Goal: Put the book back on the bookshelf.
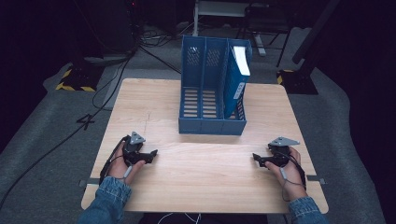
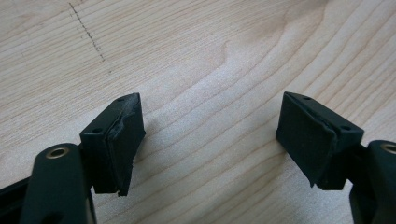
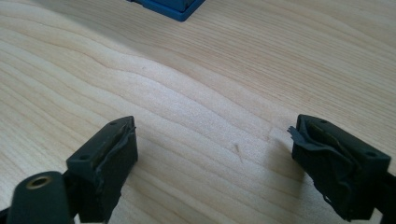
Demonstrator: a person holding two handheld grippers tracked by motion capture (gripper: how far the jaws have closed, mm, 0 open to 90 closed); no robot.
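Observation:
A blue three-slot file rack (image 1: 212,88) stands at the middle of the wooden table (image 1: 205,186). In its right slot leans a blue binder with a white spine (image 1: 239,70); the other two slots hold nothing. My left gripper (image 1: 153,153) rests low over the table at the near left, open, with bare wood between its pads (image 2: 119,140). At the near right my right gripper (image 1: 256,158) lies close to the wood, open and holding nothing, its pads (image 3: 109,163) wide apart. A corner of the rack (image 3: 170,7) shows at the top of the right gripper view.
Both forearms in denim sleeves (image 1: 109,198) come in from the bottom edge. Beyond the table, black cables (image 1: 93,112) trail over grey floor. Dark stands with yellow-black tape (image 1: 74,79) flank the far corners.

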